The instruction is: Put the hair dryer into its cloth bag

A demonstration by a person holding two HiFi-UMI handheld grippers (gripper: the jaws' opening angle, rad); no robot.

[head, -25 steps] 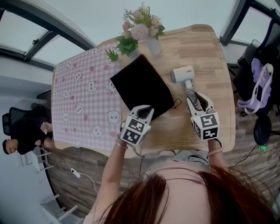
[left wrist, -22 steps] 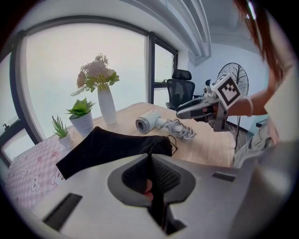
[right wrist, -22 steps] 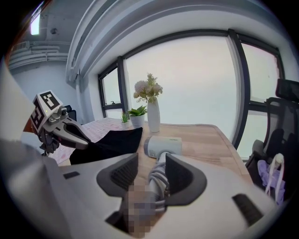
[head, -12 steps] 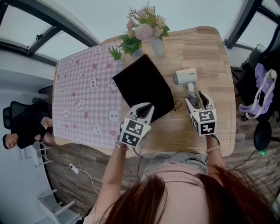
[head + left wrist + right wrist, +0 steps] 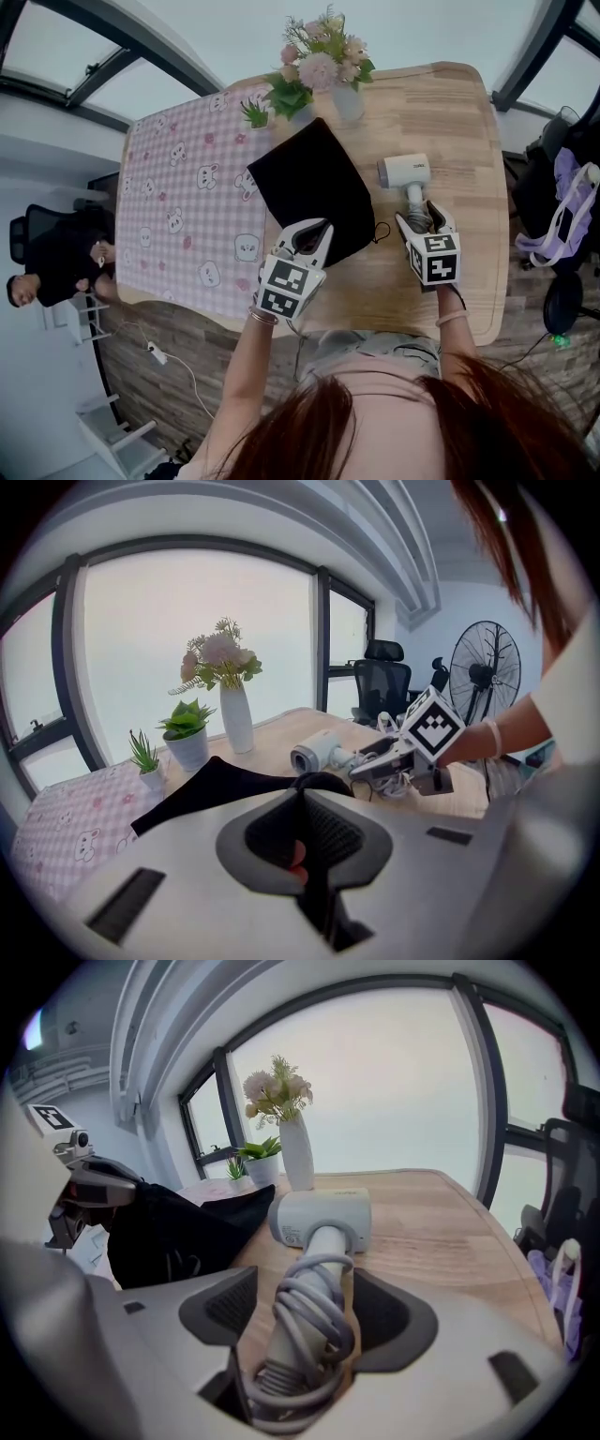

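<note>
A white hair dryer (image 5: pixel 405 172) lies on the wooden table, its handle wrapped in its grey cord and pointing toward me. My right gripper (image 5: pixel 417 220) straddles that handle. Its jaws have just been opening and stand wide, with gaps between the pads and the handle (image 5: pixel 309 1307). The black cloth bag (image 5: pixel 309 187) lies left of the dryer. My left gripper (image 5: pixel 309 232) is shut on the bag's near edge and holds it lifted. In the right gripper view the bag (image 5: pixel 178 1227) hangs from the left gripper (image 5: pixel 89 1185).
A white vase of flowers (image 5: pixel 323 70) and two small potted plants (image 5: pixel 251 114) stand at the table's far side. A pink checked cloth (image 5: pixel 183 216) covers the table's left half. A person sits left of the table (image 5: pixel 47 272). A fan (image 5: pixel 487 682) stands beyond the table.
The right gripper's jaws have spread wider and sunk over the dryer's handle. The left gripper has kept its hold on the bag's edge and risen slightly.
</note>
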